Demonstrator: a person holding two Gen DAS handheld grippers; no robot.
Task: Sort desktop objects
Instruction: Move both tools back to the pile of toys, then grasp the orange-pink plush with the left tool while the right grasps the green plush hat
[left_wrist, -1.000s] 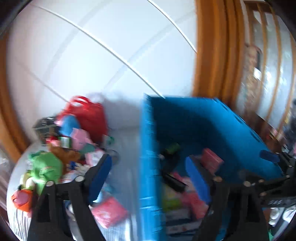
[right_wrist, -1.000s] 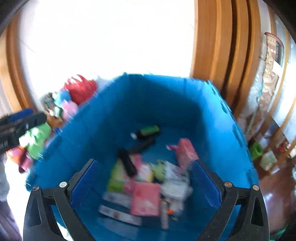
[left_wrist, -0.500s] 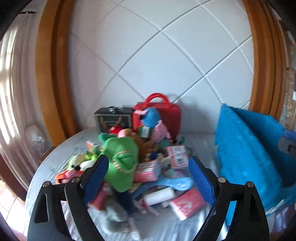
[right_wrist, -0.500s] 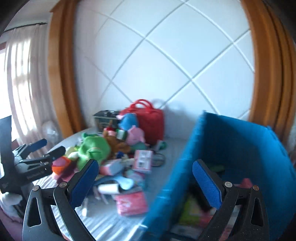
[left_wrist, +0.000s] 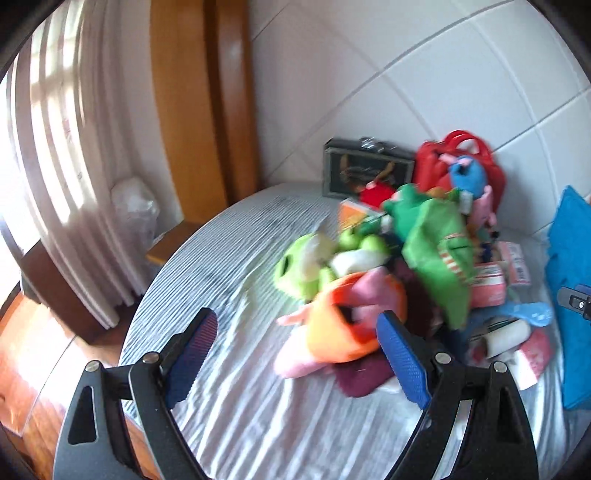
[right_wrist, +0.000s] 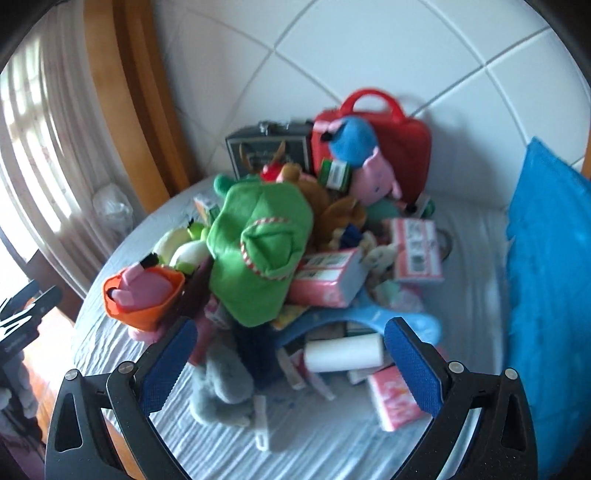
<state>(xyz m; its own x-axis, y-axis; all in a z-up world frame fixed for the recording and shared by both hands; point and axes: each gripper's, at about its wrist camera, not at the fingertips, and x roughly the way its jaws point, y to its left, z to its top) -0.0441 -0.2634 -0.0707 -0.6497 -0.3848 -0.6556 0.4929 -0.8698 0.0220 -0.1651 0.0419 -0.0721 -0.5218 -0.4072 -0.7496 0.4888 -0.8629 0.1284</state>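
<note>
Two tongs are in view, both released with nothing between their blue pads. The left tongs (left_wrist: 295, 358) have just been opening a little; an orange-and-pink plush (left_wrist: 347, 321) lies just past their right pad, on the striped white table (left_wrist: 229, 266). Ahead of the right tongs (right_wrist: 290, 360) lies one heap of objects: one green plush cap (right_wrist: 258, 251) on top, two pink boxes (right_wrist: 325, 277) beside it, one white roll (right_wrist: 343, 352) and one grey plush (right_wrist: 221, 391) nearest the pads, one blue curved plastic piece (right_wrist: 369, 317) between. Behind the heap stand one red case (right_wrist: 402, 147) and one dark tin (right_wrist: 269, 147). One blue bin (right_wrist: 550, 295) rises to the right of the tongs, beside the heap.
</note>
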